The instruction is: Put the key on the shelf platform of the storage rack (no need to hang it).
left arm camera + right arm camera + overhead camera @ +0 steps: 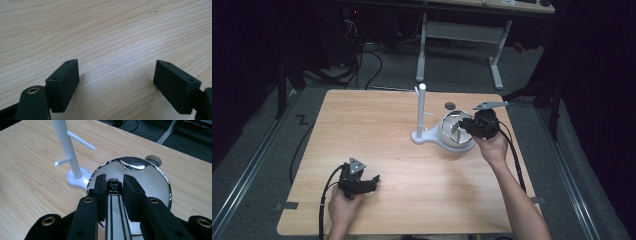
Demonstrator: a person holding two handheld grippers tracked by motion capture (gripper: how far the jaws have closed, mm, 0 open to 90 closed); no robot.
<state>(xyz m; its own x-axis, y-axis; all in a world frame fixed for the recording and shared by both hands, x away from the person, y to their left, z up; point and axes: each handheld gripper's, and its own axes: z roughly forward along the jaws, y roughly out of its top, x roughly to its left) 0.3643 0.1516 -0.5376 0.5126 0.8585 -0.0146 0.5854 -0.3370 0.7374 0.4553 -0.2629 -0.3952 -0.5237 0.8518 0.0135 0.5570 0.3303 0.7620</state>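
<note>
A shiny metal cup point(453, 131) with a chrome rim lies tilted against the foot of a white peg stand point(421, 112) at the table's back right. My right gripper point(465, 128) reaches into it from the right. In the right gripper view the gripper point(113, 182) has its jaws close together over the cup point(155, 177), shut on a white strip with two black lines, apparently the handle. The stand point(67, 150) rises just left of it. My left gripper point(373, 181) rests near the front left edge. Its jaws are open point(116, 75) over bare wood.
A small dark round disc point(450, 105) lies on the wooden table point(377, 130) behind the cup, also in the right gripper view as the disc point(153, 160). Cables trail from both grippers. A desk frame stands on the floor beyond the table.
</note>
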